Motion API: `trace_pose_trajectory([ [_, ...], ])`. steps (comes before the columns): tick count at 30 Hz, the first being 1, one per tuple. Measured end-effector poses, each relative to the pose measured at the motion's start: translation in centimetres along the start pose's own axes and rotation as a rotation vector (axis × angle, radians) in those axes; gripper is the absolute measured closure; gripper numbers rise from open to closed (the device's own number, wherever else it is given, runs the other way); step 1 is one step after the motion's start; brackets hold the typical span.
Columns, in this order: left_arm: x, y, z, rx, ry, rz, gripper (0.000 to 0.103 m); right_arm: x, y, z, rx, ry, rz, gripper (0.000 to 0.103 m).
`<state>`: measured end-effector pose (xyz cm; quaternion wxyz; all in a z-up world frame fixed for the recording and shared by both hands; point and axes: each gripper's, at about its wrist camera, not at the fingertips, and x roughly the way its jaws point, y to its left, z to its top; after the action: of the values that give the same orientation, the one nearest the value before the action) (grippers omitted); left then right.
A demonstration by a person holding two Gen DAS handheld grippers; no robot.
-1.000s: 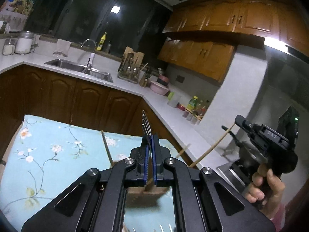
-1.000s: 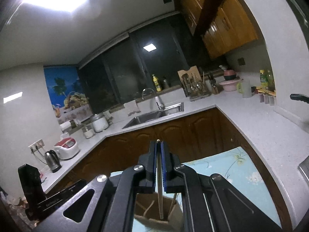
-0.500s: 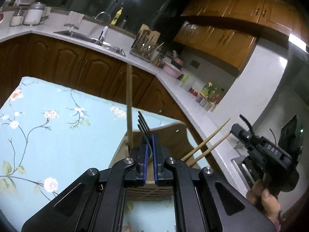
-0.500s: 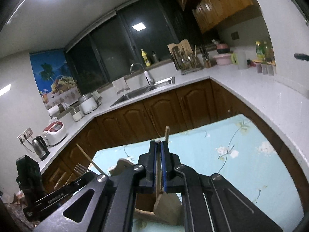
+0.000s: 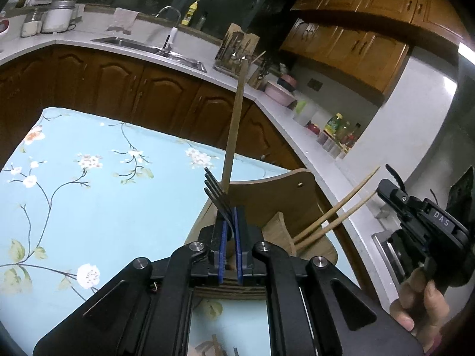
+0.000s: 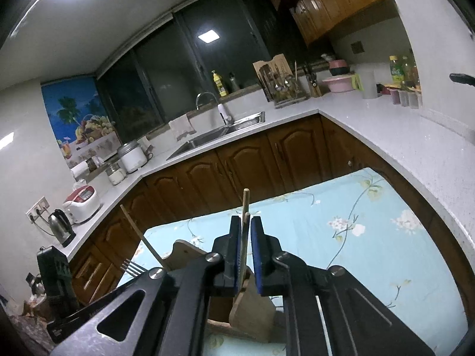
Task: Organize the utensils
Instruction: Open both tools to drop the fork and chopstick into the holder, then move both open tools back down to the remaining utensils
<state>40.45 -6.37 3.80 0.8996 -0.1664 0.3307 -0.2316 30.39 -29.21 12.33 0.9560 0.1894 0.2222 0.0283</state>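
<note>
On the blue floral worktop [image 5: 89,207] stands a wooden holder [image 5: 276,195]. Left gripper [image 5: 230,234] jaws clench a dark fork [image 5: 218,191]; right gripper [image 6: 245,252] jaws are opening around chopsticks [image 6: 245,207]. Only the left view shows a hand [image 5: 421,305].

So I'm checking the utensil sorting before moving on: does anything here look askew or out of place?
Nothing is spilled or broken. The wooden holder stands on the floral cloth. The two chopsticks lean far out sideways, while the long wooden stick stands near upright. The left gripper holds a fork tines up.
</note>
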Motion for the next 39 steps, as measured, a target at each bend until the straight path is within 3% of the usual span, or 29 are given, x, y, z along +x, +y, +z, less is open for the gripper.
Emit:
trace_pose_trajectory([
  [1, -0.1, 0.0, 0.1, -0.003, 0.003, 0.007, 0.094, 0.0, -0.1, -0.1, 0.002, 0.003, -0.002, 0.088],
  [2, -0.3, -0.1, 0.2, -0.009, 0.006, 0.009, 0.083, -0.1, -0.1, -0.2, 0.008, 0.003, -0.002, 0.085],
  [3, -0.8, -0.1, 0.2, -0.020, 0.006, 0.009, 0.076, -0.4, -0.3, -0.1, 0.020, 0.000, 0.008, 0.063],
  [4, -1.6, -0.1, 0.2, -0.038, -0.007, 0.007, 0.057, -0.7, -0.5, -0.2, 0.034, -0.008, 0.026, 0.037],
  [5, -2.4, -0.1, 0.2, -0.048, -0.026, 0.000, 0.044, -1.3, -0.7, -0.2, 0.045, -0.026, 0.044, 0.031],
  [8, -4.9, -0.3, 0.1, -0.057, -0.075, -0.001, 0.031, -3.7, -0.8, -0.1, 0.053, -0.101, 0.046, 0.021],
  [13, -9.5, -0.1, -1.0, -0.074, -0.129, 0.053, 0.010, -7.3, -1.2, -0.5, 0.086, -0.150, 0.065, 0.001],
  [18, -13.3, 0.4, -3.8, -0.070, -0.151, 0.131, 0.007, -10.7, -1.2, -2.6, 0.065, -0.158, 0.054, 0.000],
  [28, -18.0, 1.0, -10.4, -0.045, -0.096, 0.171, 0.007, -15.2, -2.3, -8.5, 0.072, -0.067, -0.006, 0.000],
  [39, -18.4, 2.0, -15.9, -0.070, 0.014, 0.213, 0.007, -17.0, -3.9, -15.2, 0.106, 0.051, -0.068, 0.000],
])
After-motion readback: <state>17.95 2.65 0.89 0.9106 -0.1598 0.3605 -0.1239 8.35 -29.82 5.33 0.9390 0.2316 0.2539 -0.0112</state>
